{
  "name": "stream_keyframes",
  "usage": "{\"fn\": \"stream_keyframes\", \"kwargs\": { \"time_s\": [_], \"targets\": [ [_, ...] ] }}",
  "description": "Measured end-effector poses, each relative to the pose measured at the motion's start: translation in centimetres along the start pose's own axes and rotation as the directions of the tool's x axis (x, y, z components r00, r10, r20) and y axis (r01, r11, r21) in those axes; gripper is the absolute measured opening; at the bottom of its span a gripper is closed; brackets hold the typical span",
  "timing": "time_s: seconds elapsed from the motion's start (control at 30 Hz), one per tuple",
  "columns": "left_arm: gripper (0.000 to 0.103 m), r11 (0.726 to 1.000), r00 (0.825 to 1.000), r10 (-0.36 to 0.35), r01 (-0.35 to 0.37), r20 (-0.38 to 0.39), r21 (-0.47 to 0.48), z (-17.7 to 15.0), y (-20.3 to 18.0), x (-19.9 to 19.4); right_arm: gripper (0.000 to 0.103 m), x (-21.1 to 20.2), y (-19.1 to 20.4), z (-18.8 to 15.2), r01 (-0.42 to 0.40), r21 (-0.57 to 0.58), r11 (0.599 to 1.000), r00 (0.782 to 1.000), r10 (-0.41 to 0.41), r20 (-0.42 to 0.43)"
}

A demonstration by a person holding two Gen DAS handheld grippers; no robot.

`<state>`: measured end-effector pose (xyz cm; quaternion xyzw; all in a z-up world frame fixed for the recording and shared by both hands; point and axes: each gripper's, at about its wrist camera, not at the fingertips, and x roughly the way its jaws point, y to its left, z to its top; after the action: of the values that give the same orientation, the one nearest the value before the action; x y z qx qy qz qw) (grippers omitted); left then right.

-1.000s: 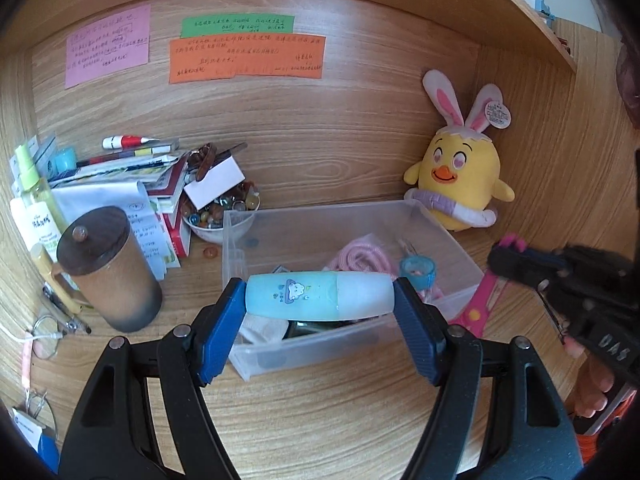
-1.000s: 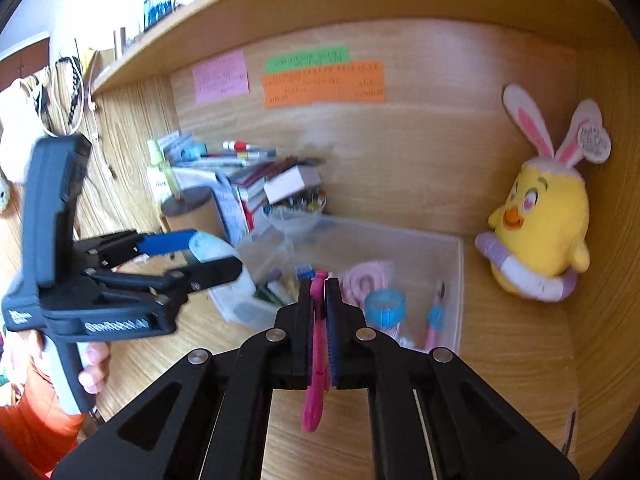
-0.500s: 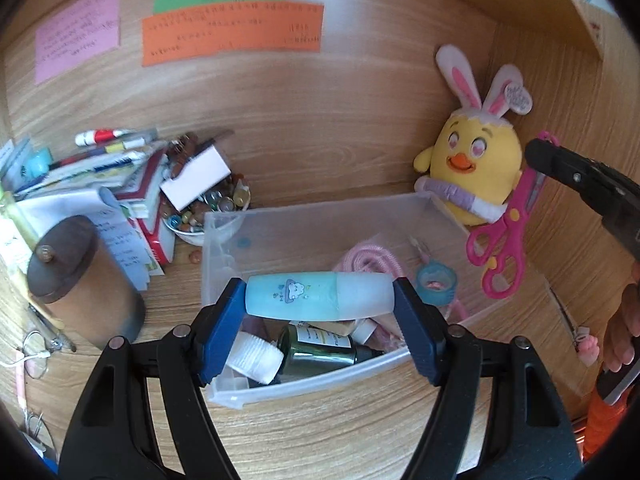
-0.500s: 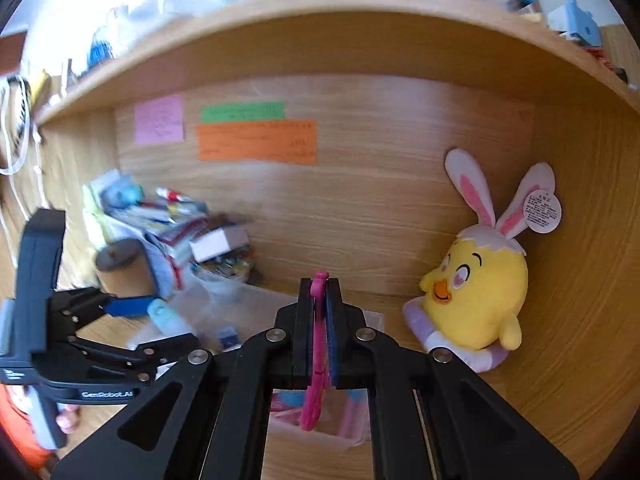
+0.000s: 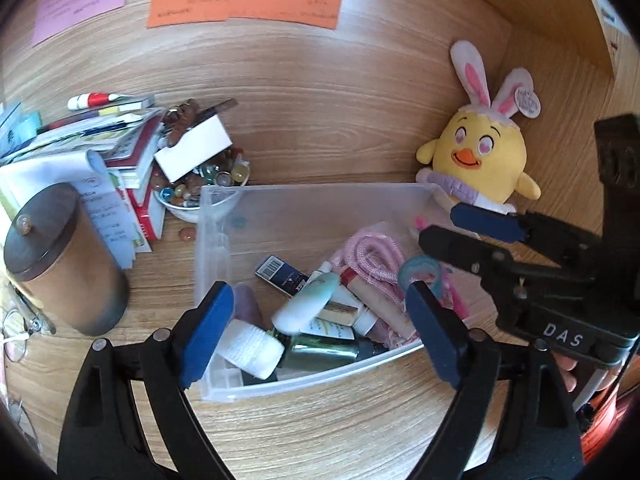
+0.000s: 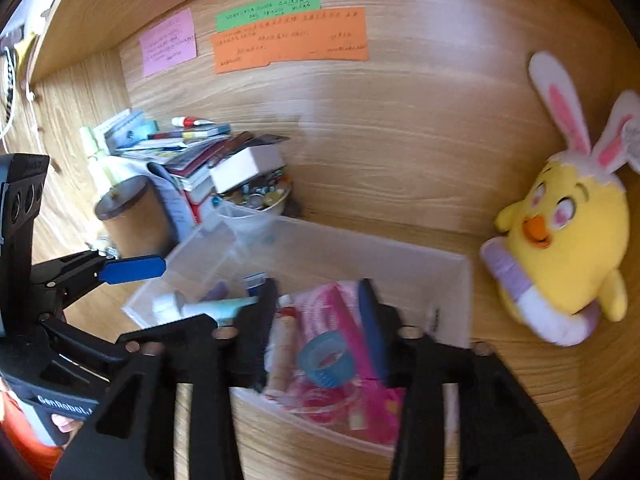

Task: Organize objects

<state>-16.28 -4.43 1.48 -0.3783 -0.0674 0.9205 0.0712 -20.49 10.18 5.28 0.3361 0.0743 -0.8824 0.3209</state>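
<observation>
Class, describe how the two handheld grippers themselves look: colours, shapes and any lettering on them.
Both are black plastic with long angled arms, silver rivets and flat blue pads on the fingers. The left gripper carries white lettering beginning "GenRobot" on its body, seen from the right wrist. The right gripper bears white letters "DAS". An orange sleeve shows behind each.

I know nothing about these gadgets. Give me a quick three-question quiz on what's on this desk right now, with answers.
1. True or false: the left hand-held gripper is holding the pale blue tube.
2. Where does the blue tape ring lie: A) in the clear bin, B) beside the yellow chick toy, C) on the brown canister?
3. Fill in: both grippers hover over the ____.

Key: 1. False; it is open, and the tube lies in the bin. 2. A. 3. Bin; the right hand-held gripper is open too.
</observation>
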Motion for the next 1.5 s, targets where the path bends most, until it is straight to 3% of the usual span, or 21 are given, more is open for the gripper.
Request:
{"fn": "stream_keyframes", "kwargs": {
  "time_s": [0.27, 0.67, 1.03, 1.5],
  "targets": [
    [0.089, 0.999, 0.998, 0.035, -0.036, 0.055, 0.008, -0.6, 0.0, -2.2, 0.049, -1.7, 0.6, -0.9, 0.002, -0.023, 1.0, 1.0, -0.001, 0.011],
    [0.096, 0.996, 0.984, 0.084, -0.088, 0.155, 0.023, -3.1, -1.5, -5.4, 0.081, -6.5, 1.7, -4.2, 0.059, -0.041, 0.997, 0.994, -0.055, 0.097],
    [0.099, 0.995, 0.984, 0.093, -0.097, 0.154, 0.015, -5.6, -2.1, -5.9, 0.084, -7.8, 1.9, -7.2, 0.087, -0.009, 0.996, 0.991, -0.086, 0.099],
    [0.099, 0.994, 0.983, 0.097, -0.103, 0.158, 0.03, -6.3, -3.1, -5.9, 0.084, -7.1, 1.0, -7.8, 0.079, 0.035, 0.996, 0.994, -0.081, 0.074]
  ]
}}
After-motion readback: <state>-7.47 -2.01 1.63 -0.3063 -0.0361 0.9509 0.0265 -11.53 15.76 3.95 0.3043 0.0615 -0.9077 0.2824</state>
